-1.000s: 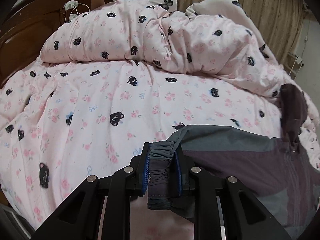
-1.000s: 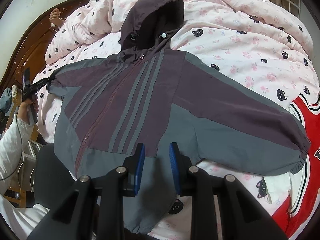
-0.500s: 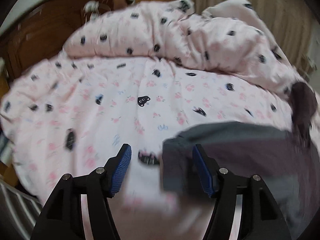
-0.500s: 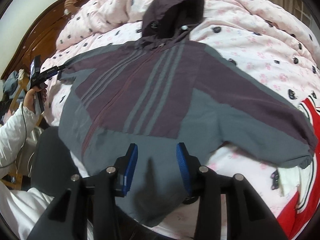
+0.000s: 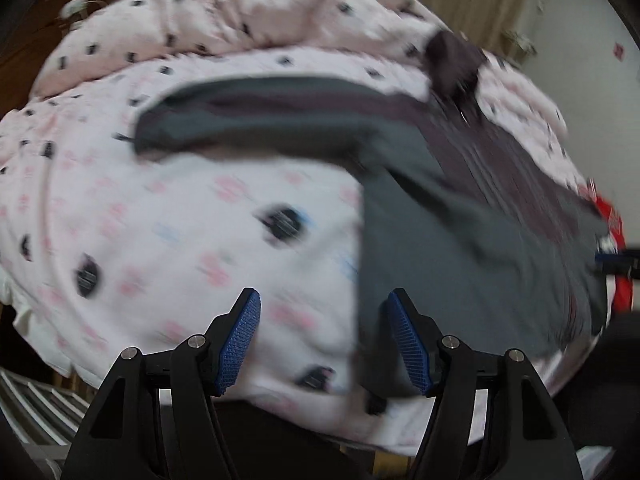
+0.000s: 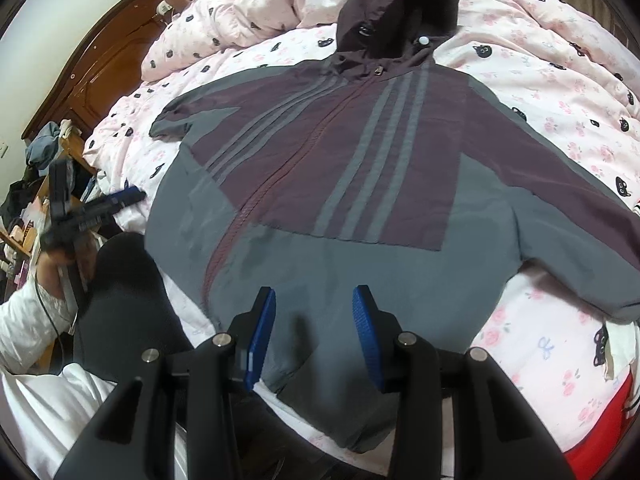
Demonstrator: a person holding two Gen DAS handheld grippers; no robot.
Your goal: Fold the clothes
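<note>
Since a second ago the cuff of the left sleeve (image 6: 172,118) has been let go, and the left gripper (image 5: 323,334) has been swung down toward the hem, jaws spread wide and empty. The jacket (image 6: 360,184) is laid front-up and spread flat on the bed (image 6: 560,80), hood (image 6: 396,12) farthest away; the right gripper (image 6: 314,330) is held over the hem's middle, jaws parted, nothing held. For a clean first fold, each sleeve is probably best pinched at the cuff and laid across the chest, wrinkles smoothed first.
</note>
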